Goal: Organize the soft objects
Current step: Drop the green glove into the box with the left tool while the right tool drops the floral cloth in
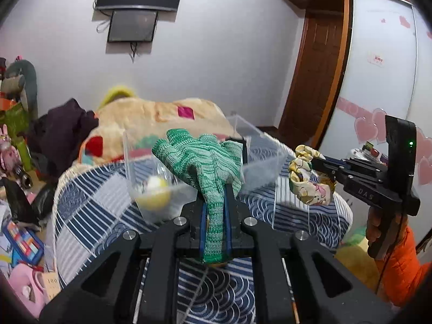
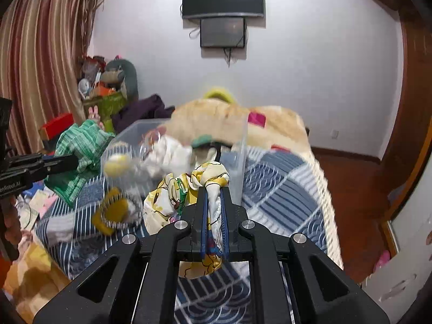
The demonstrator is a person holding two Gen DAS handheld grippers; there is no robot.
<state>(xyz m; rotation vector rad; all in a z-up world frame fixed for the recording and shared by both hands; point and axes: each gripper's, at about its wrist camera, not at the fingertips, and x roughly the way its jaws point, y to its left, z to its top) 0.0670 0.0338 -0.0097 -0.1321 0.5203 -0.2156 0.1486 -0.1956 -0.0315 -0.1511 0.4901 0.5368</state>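
My left gripper (image 1: 214, 189) is shut on a green knitted glove (image 1: 205, 159) and holds it above the bed, just in front of a clear plastic box (image 1: 162, 189). The glove also shows at the left of the right wrist view (image 2: 81, 145). My right gripper (image 2: 213, 189) is shut on a yellow patterned cloth (image 2: 172, 197), also seen bunched at the right of the left wrist view (image 1: 307, 181). The clear box (image 2: 240, 162) holds a yellow-white ball (image 2: 116, 164) and white soft items (image 2: 167, 156). A yellow striped sock (image 2: 116, 213) lies on the bed.
The bed has a blue-and-white patterned cover (image 1: 91, 205) and a beige blanket (image 1: 162, 113) behind the box. Toys and clutter (image 1: 19, 162) crowd the floor at the left. A wooden door (image 1: 316, 75) and white wardrobe (image 1: 383, 54) stand at the right.
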